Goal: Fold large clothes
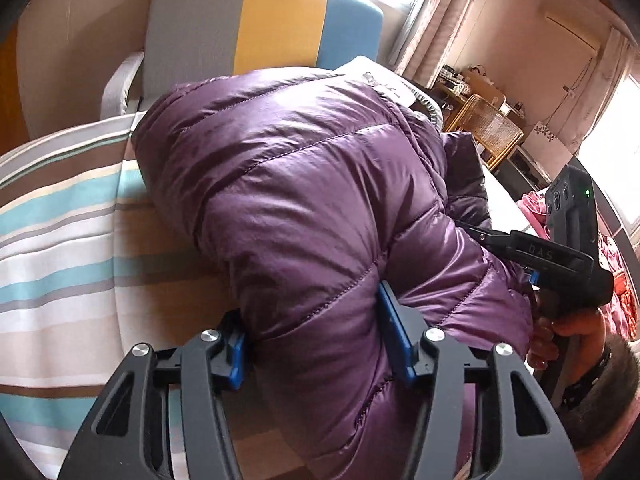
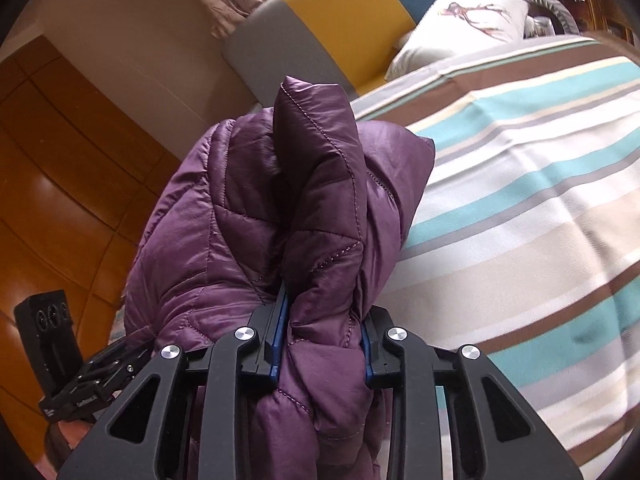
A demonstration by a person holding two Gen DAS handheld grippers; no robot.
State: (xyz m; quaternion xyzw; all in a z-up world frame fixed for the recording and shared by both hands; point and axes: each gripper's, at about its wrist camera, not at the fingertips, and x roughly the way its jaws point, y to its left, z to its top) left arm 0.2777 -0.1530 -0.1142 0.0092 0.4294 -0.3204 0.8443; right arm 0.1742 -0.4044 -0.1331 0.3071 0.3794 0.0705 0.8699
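A purple quilted puffer jacket (image 1: pixel 304 184) lies bunched on a striped bed cover (image 1: pixel 60 240). My left gripper (image 1: pixel 316 344) is shut on a thick fold of the jacket's near edge, with padding bulging between the blue pads. My right gripper (image 2: pixel 324 344) is shut on another bunched part of the jacket (image 2: pixel 320 208) and holds it up above the bed cover (image 2: pixel 520 200). The right gripper's body also shows in the left wrist view (image 1: pixel 532 252), at the jacket's right side. The left gripper's body shows at the lower left of the right wrist view (image 2: pixel 80 380).
A grey, yellow and blue headboard (image 1: pixel 260 24) stands at the bed's far end with a white pillow (image 2: pixel 472 20) beside it. A wooden floor (image 2: pixel 60 200) lies left of the bed. A wicker chair (image 1: pixel 492 128) and cluttered shelves stand by the curtained window.
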